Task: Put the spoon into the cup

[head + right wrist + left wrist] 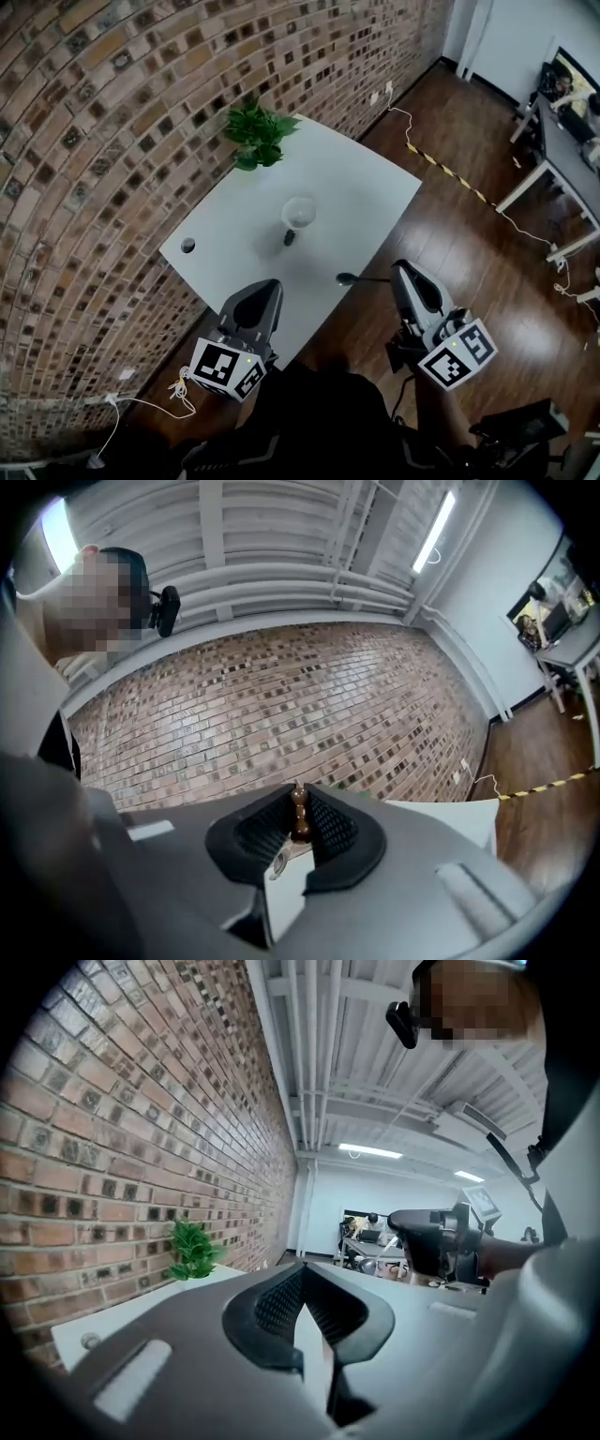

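The right gripper (401, 274) is clamped on the spoon (356, 278) by its brown handle. The spoon's bowl points left at the near edge of the tabletop (366, 183), well short of the cup (299, 214). The left gripper (266, 287) has its jaws together, empty

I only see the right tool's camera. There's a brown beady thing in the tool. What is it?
Observer: That's the handle of the spoon. The head view shows its bowl poking out by the edge of the table.
Child: Where's the cup?
Observer: The cup stands mid-table, past the spoon, with a plant behind it.
Child: And the left tool?
Observer: The left tool is shut and empty, near the table's edge.
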The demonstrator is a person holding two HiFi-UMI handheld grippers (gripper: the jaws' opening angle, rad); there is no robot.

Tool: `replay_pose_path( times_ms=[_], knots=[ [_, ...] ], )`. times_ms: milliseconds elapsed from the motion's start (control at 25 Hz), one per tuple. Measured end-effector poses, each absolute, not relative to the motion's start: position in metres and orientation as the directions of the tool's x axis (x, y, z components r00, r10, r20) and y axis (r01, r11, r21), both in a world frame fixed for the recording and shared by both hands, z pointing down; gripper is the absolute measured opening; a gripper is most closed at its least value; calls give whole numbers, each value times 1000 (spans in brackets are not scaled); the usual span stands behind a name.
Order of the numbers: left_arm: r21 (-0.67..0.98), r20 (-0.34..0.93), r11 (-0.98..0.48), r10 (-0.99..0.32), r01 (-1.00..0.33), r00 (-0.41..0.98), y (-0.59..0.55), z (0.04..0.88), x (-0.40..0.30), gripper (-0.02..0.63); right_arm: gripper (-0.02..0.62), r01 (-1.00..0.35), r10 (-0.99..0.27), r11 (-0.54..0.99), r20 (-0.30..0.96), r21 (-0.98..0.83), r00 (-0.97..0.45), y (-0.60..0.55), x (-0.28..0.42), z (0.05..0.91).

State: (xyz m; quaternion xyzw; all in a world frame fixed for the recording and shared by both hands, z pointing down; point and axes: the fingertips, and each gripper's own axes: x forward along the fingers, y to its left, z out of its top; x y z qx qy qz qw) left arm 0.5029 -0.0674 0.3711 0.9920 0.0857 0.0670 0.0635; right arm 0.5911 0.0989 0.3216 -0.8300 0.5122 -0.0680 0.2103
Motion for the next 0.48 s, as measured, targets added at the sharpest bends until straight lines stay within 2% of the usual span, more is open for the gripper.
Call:
replay_pose_path(
  times_ms=[360, 480],
  knots=[
    [133, 138, -991, 22, 4, 990, -84, 381, 527, -6, 31, -849, -921, -301, -98, -435, 376, 60, 647, 330],
    [172, 130, -985, 14, -9, 991, -96, 386, 535, -6, 31, -858, -930, -296, -79, -420, 359, 37, 664, 328]
  ],
)
